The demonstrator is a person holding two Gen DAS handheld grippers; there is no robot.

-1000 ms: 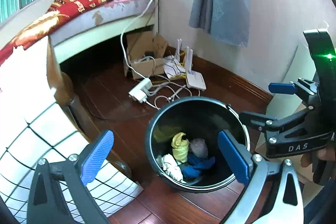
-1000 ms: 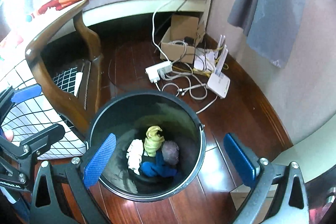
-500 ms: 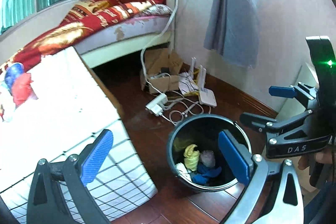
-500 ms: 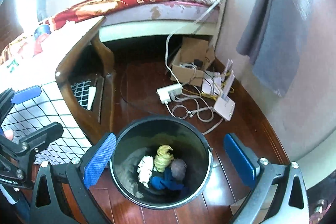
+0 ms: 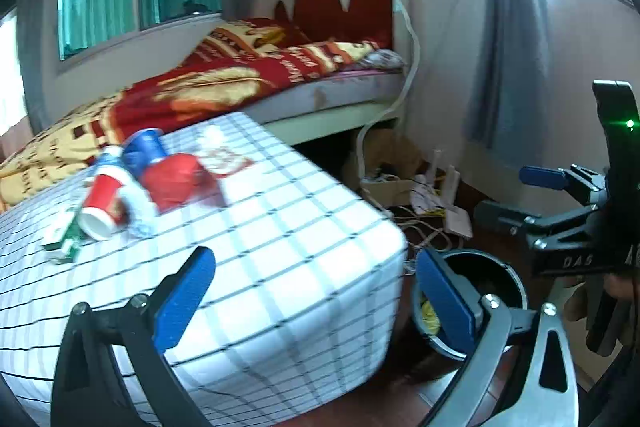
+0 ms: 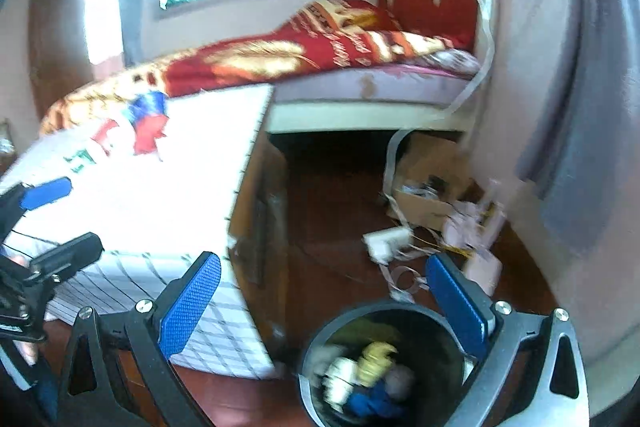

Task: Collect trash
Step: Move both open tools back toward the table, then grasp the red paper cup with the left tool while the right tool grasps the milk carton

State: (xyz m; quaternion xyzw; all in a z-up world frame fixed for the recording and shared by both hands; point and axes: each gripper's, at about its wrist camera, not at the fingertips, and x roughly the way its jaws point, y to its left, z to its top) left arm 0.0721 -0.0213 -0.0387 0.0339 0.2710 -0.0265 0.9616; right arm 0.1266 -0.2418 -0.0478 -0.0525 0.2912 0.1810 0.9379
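Both tongs spread wide, empty: left tongs (image 5: 316,301) over the bench (image 5: 280,227) edge, right tongs (image 6: 326,301) above the bin (image 6: 308,383). Beyond, far across the bench: red cup (image 5: 100,205), blue cup (image 5: 144,151), wrappers (image 5: 64,235).

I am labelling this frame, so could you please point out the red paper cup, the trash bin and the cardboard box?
red paper cup (image 5: 100,205), left wrist view, on its red side wall.
trash bin (image 6: 430,309), right wrist view, on its far rim.
cardboard box (image 6: 420,207), right wrist view, on its front face.
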